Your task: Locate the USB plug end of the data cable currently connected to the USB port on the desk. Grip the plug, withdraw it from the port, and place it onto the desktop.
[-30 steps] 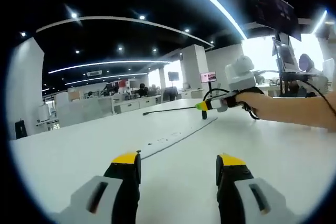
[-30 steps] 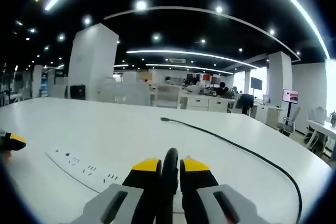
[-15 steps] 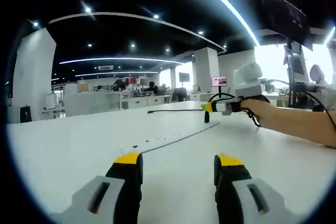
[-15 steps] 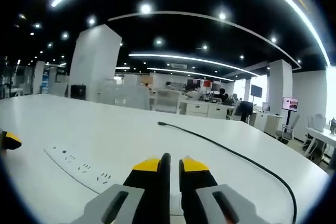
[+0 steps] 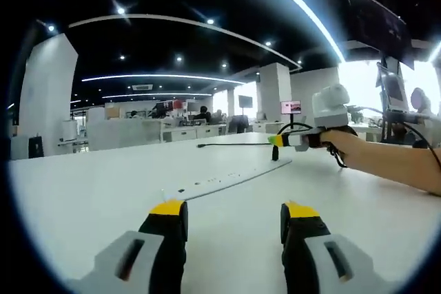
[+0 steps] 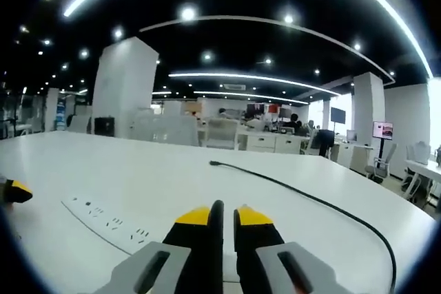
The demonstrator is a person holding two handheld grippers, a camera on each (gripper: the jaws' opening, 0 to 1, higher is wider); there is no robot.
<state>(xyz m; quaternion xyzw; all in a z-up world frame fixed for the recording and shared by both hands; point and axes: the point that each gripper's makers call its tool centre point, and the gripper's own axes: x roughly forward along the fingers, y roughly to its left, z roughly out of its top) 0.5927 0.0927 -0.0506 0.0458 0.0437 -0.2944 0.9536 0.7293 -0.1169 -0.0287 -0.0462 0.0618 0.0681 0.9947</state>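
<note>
Right hand-held gripper (image 6: 221, 213) at bottom centre clamps the black plug (image 6: 217, 213); its cable (image 6: 303, 195) trails across the white surface (image 6: 151, 170). Left hand-held gripper (image 5: 233, 209) hovers wide apart at bottom centre.

White desk (image 6: 165, 177) with 1 inset socket strip (image 6: 110, 224) and 1 black cable (image 6: 310, 201).

One black cable (image 6: 324, 204), one socket strip (image 6: 110, 224), two claws (image 5: 233, 213) (image 6: 222, 214).
</note>
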